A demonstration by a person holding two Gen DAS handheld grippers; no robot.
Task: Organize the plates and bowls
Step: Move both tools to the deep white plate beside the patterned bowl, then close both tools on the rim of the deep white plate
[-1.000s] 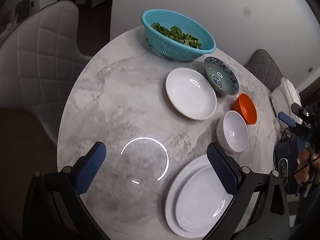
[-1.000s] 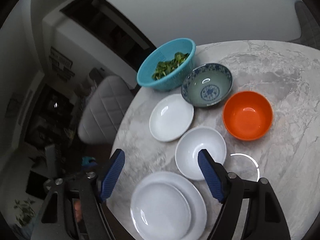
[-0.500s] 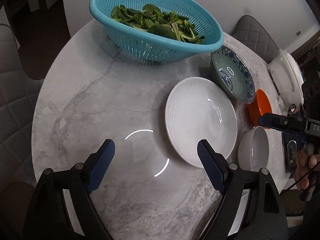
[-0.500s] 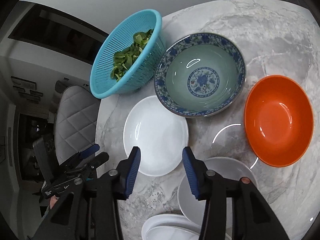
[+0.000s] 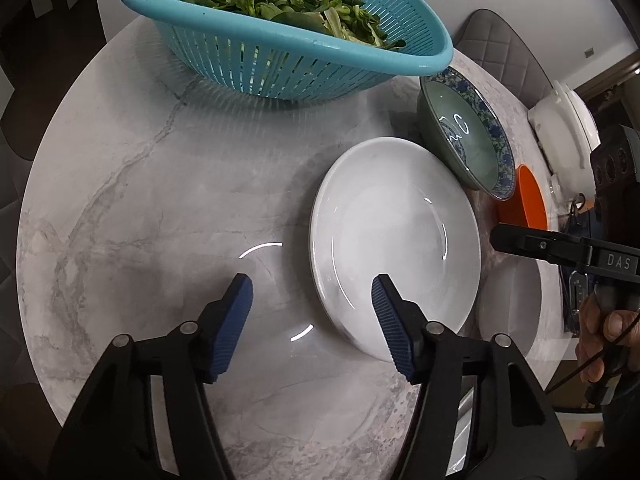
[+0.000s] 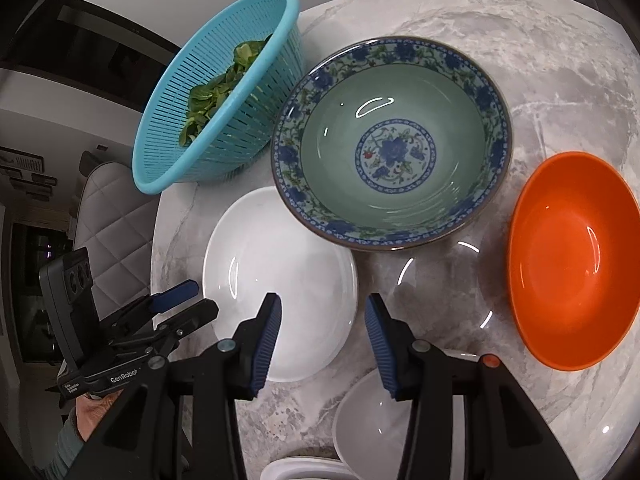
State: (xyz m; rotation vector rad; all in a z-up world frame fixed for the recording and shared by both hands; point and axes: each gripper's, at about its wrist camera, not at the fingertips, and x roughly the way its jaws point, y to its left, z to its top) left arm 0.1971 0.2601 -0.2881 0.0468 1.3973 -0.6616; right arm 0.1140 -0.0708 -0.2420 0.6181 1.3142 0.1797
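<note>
Marble table (image 5: 168, 184), grey quilted chairs (image 6: 116, 216)

1. Bowls: three, a blue-patterned bowl (image 6: 392, 144) at upper centre, an orange bowl (image 6: 572, 264) at right, a white bowl (image 6: 372, 424) at bottom.
2. Plates: one white plate (image 6: 280, 280) at lower left; stacked plates (image 6: 304, 472) at the bottom edge, number unclear.
3. Colanders: one teal colander (image 6: 224, 92), upper left.

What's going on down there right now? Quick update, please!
Left claw open, closing astride white plate rim. Right claw open at the plate's other edge, nothing gripped. Patterned bowl crowds the far side.
</note>
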